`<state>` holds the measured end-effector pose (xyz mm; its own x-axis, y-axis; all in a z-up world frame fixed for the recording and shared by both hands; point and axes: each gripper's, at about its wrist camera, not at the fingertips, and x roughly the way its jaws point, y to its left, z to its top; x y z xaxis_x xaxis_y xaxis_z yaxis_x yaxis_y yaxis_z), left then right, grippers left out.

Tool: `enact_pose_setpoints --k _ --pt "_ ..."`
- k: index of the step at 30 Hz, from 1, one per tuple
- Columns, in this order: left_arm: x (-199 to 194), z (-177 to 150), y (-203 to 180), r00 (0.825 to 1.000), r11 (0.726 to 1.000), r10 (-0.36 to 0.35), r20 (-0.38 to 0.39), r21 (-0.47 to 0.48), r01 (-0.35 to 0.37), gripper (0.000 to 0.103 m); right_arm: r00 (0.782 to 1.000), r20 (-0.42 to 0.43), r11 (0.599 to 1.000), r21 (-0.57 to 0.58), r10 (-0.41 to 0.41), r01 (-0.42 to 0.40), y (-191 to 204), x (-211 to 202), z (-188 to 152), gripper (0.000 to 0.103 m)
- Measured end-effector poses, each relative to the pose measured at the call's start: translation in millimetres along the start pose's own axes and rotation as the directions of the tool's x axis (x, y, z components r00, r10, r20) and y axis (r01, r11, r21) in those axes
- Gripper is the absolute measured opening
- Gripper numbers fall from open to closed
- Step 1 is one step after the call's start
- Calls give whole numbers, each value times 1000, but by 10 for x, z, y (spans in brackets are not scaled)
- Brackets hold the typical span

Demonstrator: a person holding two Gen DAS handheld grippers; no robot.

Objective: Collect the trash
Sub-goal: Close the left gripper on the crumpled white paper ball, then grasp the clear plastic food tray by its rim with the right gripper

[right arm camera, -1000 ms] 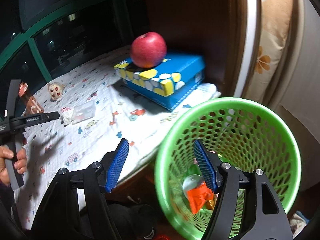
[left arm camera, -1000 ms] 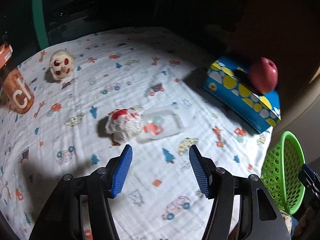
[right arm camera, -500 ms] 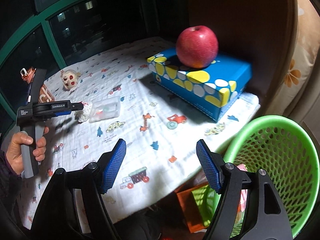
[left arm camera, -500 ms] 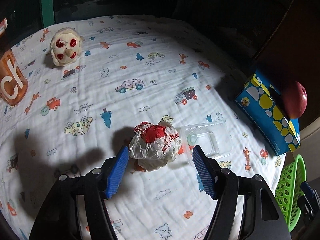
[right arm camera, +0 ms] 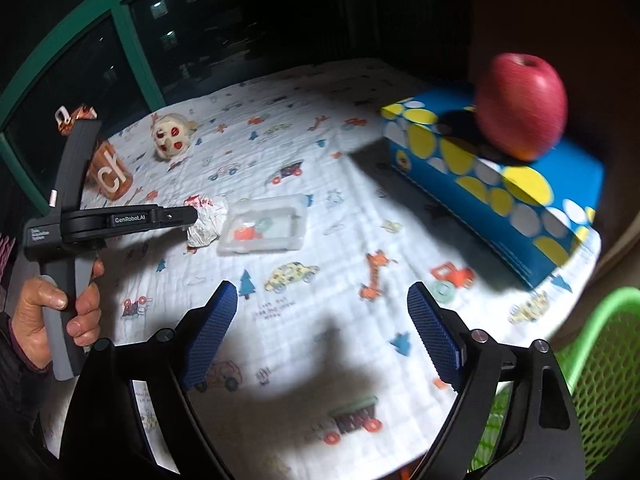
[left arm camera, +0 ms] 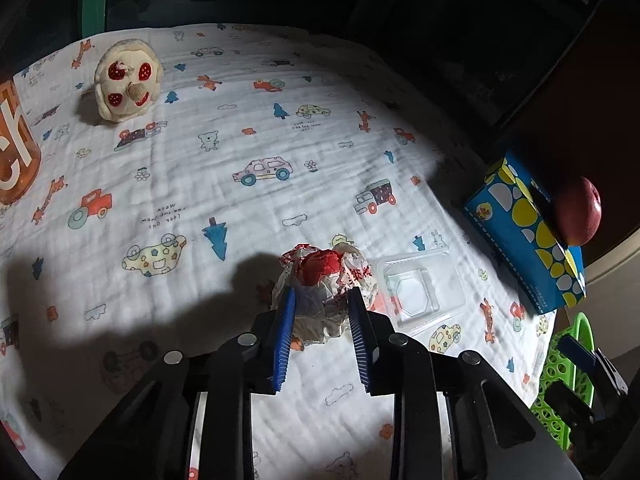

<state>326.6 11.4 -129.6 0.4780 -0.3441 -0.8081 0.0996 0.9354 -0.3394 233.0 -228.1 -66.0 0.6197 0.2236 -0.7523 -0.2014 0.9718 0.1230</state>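
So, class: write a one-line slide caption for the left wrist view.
Left gripper closing around crumpled wrapper beside clear plastic tray.

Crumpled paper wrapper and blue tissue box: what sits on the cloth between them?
A clear plastic tray, right beside the crumpled paper wrapper; then printed cloth up to the blue tissue box. Clearest in the right wrist view.

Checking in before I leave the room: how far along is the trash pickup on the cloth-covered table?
Done: nothing these views can confirm; the green mesh basket's inside is not readable. In hand: the left gripper is closing its jaws around the crumpled red-and-white paper wrapper. Left: lifting it to the basket, then the clear plastic tray beside it. The right gripper is opening, with nothing between its jaws.
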Motion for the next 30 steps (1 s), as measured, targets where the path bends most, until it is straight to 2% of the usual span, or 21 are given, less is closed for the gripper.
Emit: enact_pose_setpoints --k 8,17,25,28,29,30 --pt "-241 -5 202 1000 1000 -2 29 -17 2 25 999 -41 997 -74 5 -8 326 506 146 94" --pt "-442 -20 348 999 1000 9 50 -19 -8 25 996 -89 997 -83 -5 -3 440 971 291 98" --pt "-485 -29 417 999 1000 8 53 -31 -7 25 992 -118 994 -106 -38 25 509 1209 343 98" --pt "-479 -48 422 999 999 10 50 -33 -8 25 992 -120 995 -90 -50 40 492 1254 336 96" --pt "-481 -55 422 999 999 9 50 -33 -8 25 992 -120 996 -81 -47 38 479 1259 334 87" --pt "-485 -62 420 999 999 9 50 -32 -8 25 991 -124 997 -70 -40 32 471 1267 333 87"
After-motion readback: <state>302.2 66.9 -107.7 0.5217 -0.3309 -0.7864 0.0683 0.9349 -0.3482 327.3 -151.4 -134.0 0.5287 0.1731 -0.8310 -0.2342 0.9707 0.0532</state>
